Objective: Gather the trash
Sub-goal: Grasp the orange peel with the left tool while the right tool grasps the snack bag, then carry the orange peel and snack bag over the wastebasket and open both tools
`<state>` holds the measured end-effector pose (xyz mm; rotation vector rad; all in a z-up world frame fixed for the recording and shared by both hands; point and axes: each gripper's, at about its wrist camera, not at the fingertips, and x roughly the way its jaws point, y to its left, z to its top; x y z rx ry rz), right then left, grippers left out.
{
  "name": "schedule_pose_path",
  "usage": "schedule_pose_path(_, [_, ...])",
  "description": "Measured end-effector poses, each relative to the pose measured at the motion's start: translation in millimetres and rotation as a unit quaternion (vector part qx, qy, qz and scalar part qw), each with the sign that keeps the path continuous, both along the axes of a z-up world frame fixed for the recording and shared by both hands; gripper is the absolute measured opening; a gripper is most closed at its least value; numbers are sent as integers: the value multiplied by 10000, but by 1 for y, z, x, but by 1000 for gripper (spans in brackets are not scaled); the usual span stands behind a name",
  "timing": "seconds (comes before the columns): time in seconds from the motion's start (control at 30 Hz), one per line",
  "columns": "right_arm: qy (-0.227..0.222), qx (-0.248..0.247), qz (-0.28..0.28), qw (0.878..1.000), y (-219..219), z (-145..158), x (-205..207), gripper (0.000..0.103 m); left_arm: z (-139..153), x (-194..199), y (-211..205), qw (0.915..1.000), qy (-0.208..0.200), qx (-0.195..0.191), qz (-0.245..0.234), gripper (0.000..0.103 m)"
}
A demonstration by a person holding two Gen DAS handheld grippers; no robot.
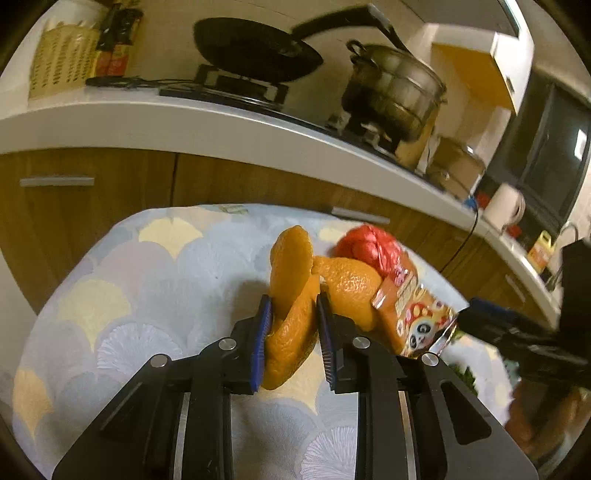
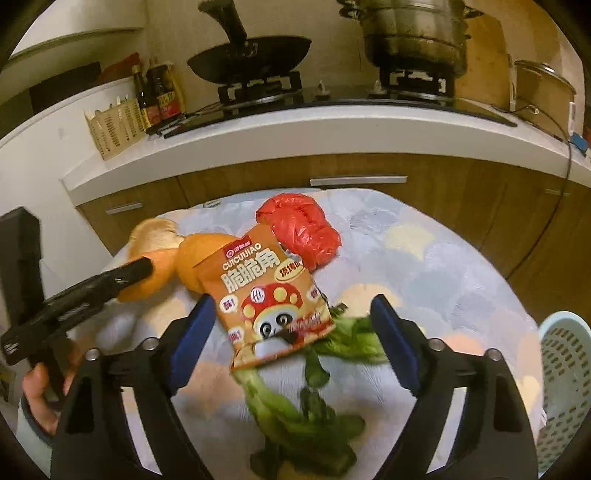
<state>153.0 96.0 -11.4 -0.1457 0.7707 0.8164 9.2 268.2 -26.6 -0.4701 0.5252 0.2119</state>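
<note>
I find the orange peel (image 1: 291,314) lying on the patterned tablecloth (image 1: 110,295), a long curled strip of it standing between the blue pads of my left gripper (image 1: 293,306) — the jaws are closed onto that strip, both pads pressing against it. The rest of the peel spreads to the right and touches the snack packet (image 2: 273,291), an orange bag printed with a panda under a mushroom cap. My right gripper (image 2: 293,308) has its jaws set wide apart, holding nothing; the packet's near end sits between the two fingers without touching either pad. Green vegetable scraps (image 2: 306,417) lie partly under the packet's near edge and trail toward me. A crumpled red plastic bag (image 2: 303,229) rests just beyond the packet, at its far end. At the right edge of the right wrist view stands a pale blue perforated basket (image 2: 565,380). Farther off — past the table — a white counter (image 2: 295,125) carries a black wok (image 2: 251,61) and a steel pot (image 2: 413,33) on a gas hob.
</note>
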Motion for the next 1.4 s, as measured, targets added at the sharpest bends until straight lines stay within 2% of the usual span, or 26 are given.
schedule_pose_path(0.2, [146, -311, 242, 9991, 30, -17, 2, 90, 0, -2, 6, 9998, -110, -186, 41, 23])
schedule_pose_path(0.4, [-448, -917, 185, 9946, 58, -29, -17, 90, -1, -3, 10, 9994, -129, -312, 70, 23])
schedule_pose_path(0.47, [-580, -995, 128, 9933, 59, -31, -21, 85, -1, -3, 10, 9994, -120, -305, 66, 23])
schedule_pose_path(0.5, [-595, -942, 149, 9937, 57, -30, -23, 73, -1, -3, 9, 9995, -119, -292, 69, 23])
schedule_pose_path(0.53, [-561, -909, 165, 9941, 55, -28, -23, 57, 0, -3, 9, 9995, -120, -274, 76, 23])
schedule_pose_path(0.6, [-437, -849, 180, 9953, 50, -25, -23, 41, 1, -3, 9, 9996, -125, -233, 93, 23])
schedule_pose_path(0.8, [-389, -551, 157, 9976, 35, -9, -31, 26, 7, -8, 2, 9996, -233, -87, 97, 23])
schedule_pose_path(0.97, [-830, -264, 148, 9961, 12, 30, -54, 24, 22, -21, -9, 9986, -516, -93, -50, 23])
schedule_pose_path(1.1, [-1146, -81, 33, 9934, -14, 56, -70, 24, 45, -30, -35, 9970, -721, -36, -278, 23])
schedule_pose_path(1.4, [-1354, 194, -614, 9887, -95, 86, -70, 23, 92, -23, -108, 9904, -981, 318, -917, 23])
